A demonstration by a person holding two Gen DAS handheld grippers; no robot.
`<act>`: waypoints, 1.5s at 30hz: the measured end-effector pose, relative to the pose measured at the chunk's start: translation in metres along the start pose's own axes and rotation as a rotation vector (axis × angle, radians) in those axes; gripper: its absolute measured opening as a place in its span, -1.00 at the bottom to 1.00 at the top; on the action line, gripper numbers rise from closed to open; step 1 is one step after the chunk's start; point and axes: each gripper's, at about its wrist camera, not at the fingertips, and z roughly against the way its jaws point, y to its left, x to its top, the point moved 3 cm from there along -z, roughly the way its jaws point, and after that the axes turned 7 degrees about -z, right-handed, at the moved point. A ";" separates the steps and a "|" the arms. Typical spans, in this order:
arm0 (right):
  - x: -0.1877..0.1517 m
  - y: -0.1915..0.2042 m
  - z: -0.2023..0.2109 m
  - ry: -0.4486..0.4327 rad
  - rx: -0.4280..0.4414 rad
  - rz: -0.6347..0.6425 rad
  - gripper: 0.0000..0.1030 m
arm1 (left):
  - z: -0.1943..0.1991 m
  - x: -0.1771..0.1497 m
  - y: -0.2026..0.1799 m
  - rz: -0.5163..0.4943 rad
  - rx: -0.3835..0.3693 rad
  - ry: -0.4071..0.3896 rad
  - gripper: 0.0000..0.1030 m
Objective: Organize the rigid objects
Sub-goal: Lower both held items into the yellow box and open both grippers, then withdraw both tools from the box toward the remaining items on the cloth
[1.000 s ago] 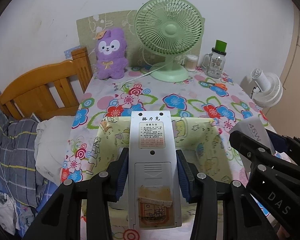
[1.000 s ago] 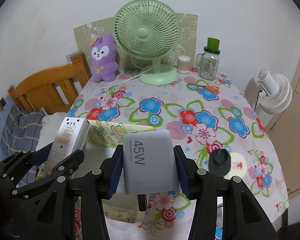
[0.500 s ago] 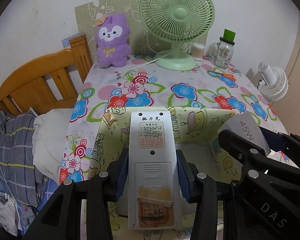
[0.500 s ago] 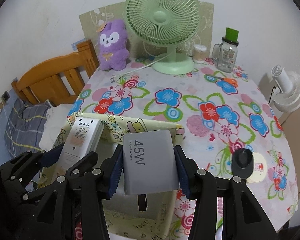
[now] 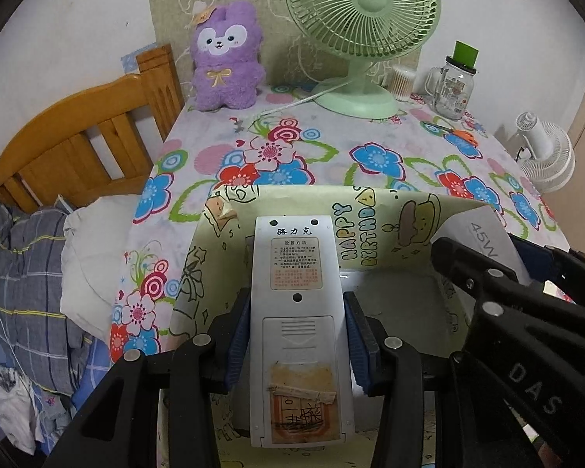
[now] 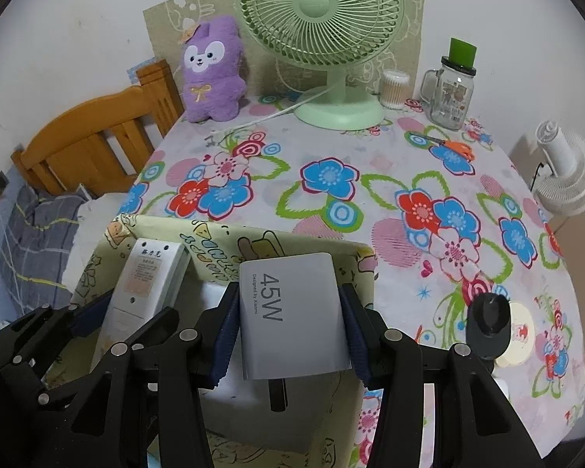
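Your left gripper (image 5: 297, 335) clamps remote control (image 5: 297, 312), right gripper (image 6: 290, 325) clamps 45W charger (image 6: 292, 316); both over paper-lined box (image 5: 374, 230). Black round object (image 6: 489, 318) just right.

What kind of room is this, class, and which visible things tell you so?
Probably a bedroom: a wooden bed frame with plaid bedding beside a flowered table holding a plush toy and desk fan.
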 end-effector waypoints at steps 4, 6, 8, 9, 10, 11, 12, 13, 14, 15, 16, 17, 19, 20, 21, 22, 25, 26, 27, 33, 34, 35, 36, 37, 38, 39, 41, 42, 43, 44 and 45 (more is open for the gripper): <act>0.000 -0.001 -0.002 -0.010 -0.035 0.027 0.02 | 0.000 0.000 -0.002 0.004 -0.018 0.001 -0.11; 0.000 -0.002 -0.002 -0.014 -0.047 0.033 0.02 | 0.000 0.000 -0.004 0.002 -0.022 0.002 -0.11; 0.000 -0.005 -0.001 -0.016 -0.050 0.028 0.02 | 0.001 0.000 -0.007 -0.007 -0.005 -0.002 -0.10; 0.001 -0.007 -0.001 -0.017 -0.049 0.021 0.02 | 0.001 0.000 -0.008 -0.011 0.000 -0.003 -0.09; 0.001 -0.008 -0.001 -0.016 -0.047 0.020 0.03 | 0.001 -0.001 -0.008 -0.013 0.002 -0.001 -0.09; 0.001 -0.007 0.000 -0.014 -0.044 0.024 0.03 | 0.000 -0.001 -0.008 -0.011 0.004 0.002 -0.09; 0.001 -0.007 0.000 -0.011 -0.044 0.027 0.03 | 0.001 0.000 -0.007 -0.006 0.003 -0.002 -0.09; 0.001 -0.006 0.000 -0.008 -0.046 0.031 0.04 | 0.003 0.000 -0.006 -0.001 0.004 -0.007 -0.05; 0.000 -0.006 0.000 -0.010 -0.042 0.031 0.07 | 0.006 0.001 -0.006 -0.002 0.012 -0.015 0.08; 0.001 -0.006 0.002 -0.013 -0.034 0.021 0.10 | 0.008 0.002 -0.006 -0.001 0.014 -0.022 0.16; 0.001 -0.005 0.004 -0.016 -0.031 0.017 0.19 | 0.010 0.002 -0.006 0.000 0.008 -0.030 0.20; 0.001 -0.005 0.006 -0.018 -0.019 0.018 0.29 | 0.012 0.002 -0.006 0.000 0.007 -0.031 0.25; 0.000 -0.002 0.012 -0.033 -0.009 0.023 0.40 | 0.015 0.001 -0.008 -0.008 0.013 -0.039 0.37; 0.000 -0.001 0.015 -0.040 -0.015 0.030 0.49 | 0.017 0.001 -0.009 -0.013 0.023 -0.045 0.44; -0.001 0.000 0.017 -0.048 -0.024 0.032 0.54 | 0.019 0.000 -0.010 -0.018 0.029 -0.050 0.47; -0.001 0.000 0.021 -0.060 -0.032 0.037 0.61 | 0.021 0.000 -0.011 -0.022 0.030 -0.052 0.51; -0.004 -0.001 0.030 -0.075 -0.036 0.037 0.65 | 0.026 -0.002 -0.014 -0.028 0.031 -0.059 0.63; -0.005 -0.002 0.032 -0.076 -0.035 0.033 0.66 | 0.029 -0.003 -0.015 -0.028 0.032 -0.062 0.65; -0.007 -0.004 0.034 -0.076 -0.032 0.027 0.66 | 0.031 -0.004 -0.016 -0.028 0.030 -0.066 0.66; -0.014 -0.012 0.050 -0.092 -0.042 0.012 0.74 | 0.046 -0.008 -0.025 -0.040 0.028 -0.088 0.68; -0.015 -0.013 0.053 -0.096 -0.044 0.011 0.75 | 0.049 -0.009 -0.027 -0.042 0.028 -0.089 0.69; -0.016 -0.015 0.055 -0.099 -0.045 0.011 0.76 | 0.050 -0.010 -0.029 -0.045 0.026 -0.090 0.70; -0.018 -0.016 0.058 -0.103 -0.047 0.010 0.76 | 0.052 -0.010 -0.031 -0.049 0.022 -0.091 0.70; -0.019 -0.018 0.060 -0.106 -0.049 0.008 0.77 | 0.055 -0.011 -0.033 -0.053 0.019 -0.093 0.70; -0.020 -0.019 0.063 -0.109 -0.049 0.006 0.77 | 0.057 -0.012 -0.035 -0.057 0.021 -0.097 0.73; -0.020 -0.021 0.066 -0.113 -0.050 0.004 0.77 | 0.059 -0.012 -0.038 -0.064 0.028 -0.103 0.74; -0.022 -0.025 0.071 -0.123 -0.054 0.001 0.78 | 0.064 -0.013 -0.044 -0.076 0.045 -0.118 0.78; -0.023 -0.027 0.073 -0.130 -0.058 0.000 0.78 | 0.066 -0.013 -0.045 -0.080 0.046 -0.123 0.78; -0.023 -0.030 0.076 -0.138 -0.063 -0.004 0.78 | 0.069 -0.014 -0.047 -0.082 0.046 -0.129 0.80; -0.024 -0.032 0.078 -0.143 -0.063 -0.010 0.78 | 0.071 -0.013 -0.049 -0.082 0.045 -0.135 0.80; -0.024 -0.034 0.080 -0.144 -0.061 -0.013 0.79 | 0.072 -0.013 -0.050 -0.084 0.044 -0.138 0.81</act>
